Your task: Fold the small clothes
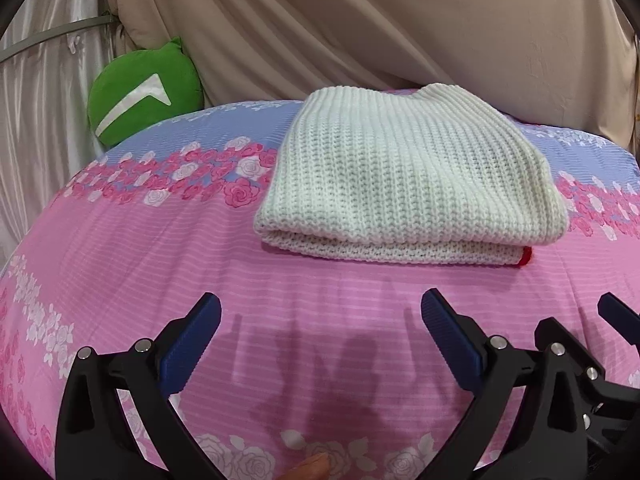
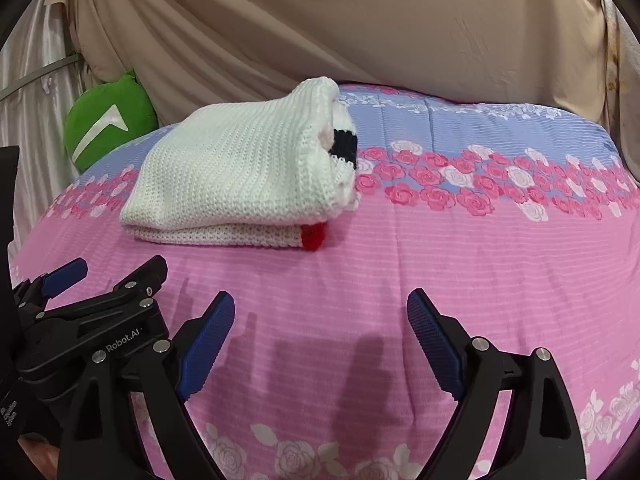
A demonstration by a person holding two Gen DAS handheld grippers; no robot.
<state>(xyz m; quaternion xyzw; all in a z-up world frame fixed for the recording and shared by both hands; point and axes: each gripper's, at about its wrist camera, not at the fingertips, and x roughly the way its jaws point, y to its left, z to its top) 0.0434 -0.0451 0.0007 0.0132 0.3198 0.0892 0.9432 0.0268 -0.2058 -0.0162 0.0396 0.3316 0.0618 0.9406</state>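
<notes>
Knitted white garment [image 1: 404, 184] lies folded in a thick bundle on the bed [image 1: 160, 260], ahead of both tools and touching neither. It looks soft, light and floppy — chunky ribbing should give good purchase. The near layered edge, by the red trim [image 2: 313, 237], seems the best place to pinch. Left gripper [image 1: 320, 336] and right gripper [image 2: 320, 332] hover spread wide, empty — plenty of bare bedspread to its right.
</notes>
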